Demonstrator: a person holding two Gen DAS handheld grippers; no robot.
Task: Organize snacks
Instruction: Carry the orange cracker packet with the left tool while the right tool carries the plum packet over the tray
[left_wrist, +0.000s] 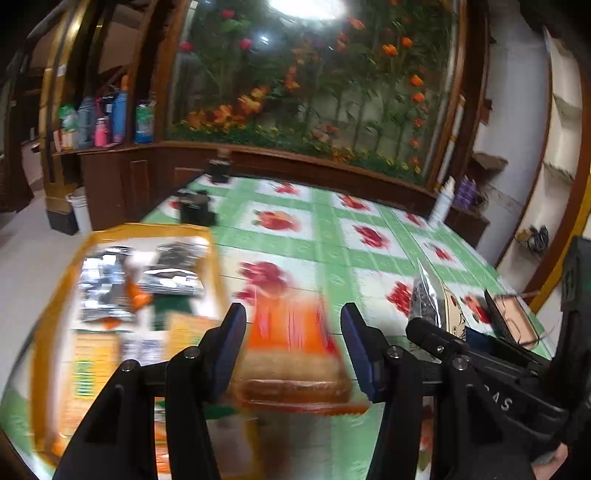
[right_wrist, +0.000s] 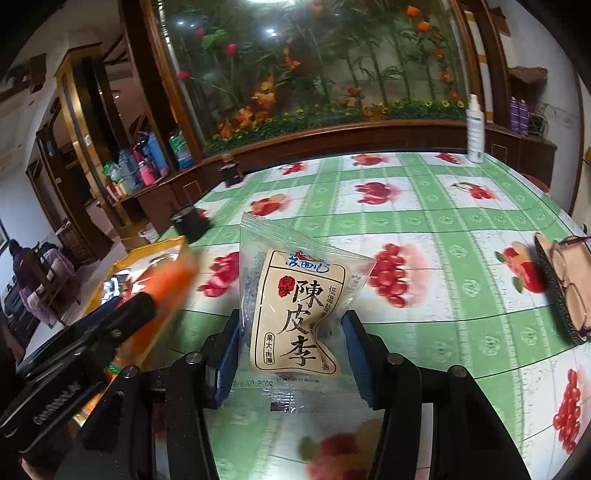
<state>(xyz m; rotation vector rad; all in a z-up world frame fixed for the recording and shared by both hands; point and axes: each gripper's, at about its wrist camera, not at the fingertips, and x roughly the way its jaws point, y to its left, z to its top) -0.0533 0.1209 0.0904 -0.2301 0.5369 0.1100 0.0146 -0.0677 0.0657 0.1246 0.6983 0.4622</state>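
Observation:
My left gripper (left_wrist: 293, 325) is shut on an orange snack packet (left_wrist: 291, 354), held above the table just right of a yellow tray (left_wrist: 218, 266) that holds several snack packets. The view is blurred by motion. My right gripper (right_wrist: 291, 328) is shut on a clear plum snack packet with a cream label (right_wrist: 295, 306), held above the table. The plum packet also shows in the left wrist view (left_wrist: 436, 299). The orange packet (right_wrist: 162, 295) and yellow tray (right_wrist: 122, 266) show at the left of the right wrist view.
The table has a green checked fruit-print cloth (right_wrist: 424, 221). An open glasses case with glasses (right_wrist: 561, 291) lies at the right. A white spray bottle (right_wrist: 474, 129) stands at the far edge. Two small black objects (right_wrist: 190, 221) sit at the far left.

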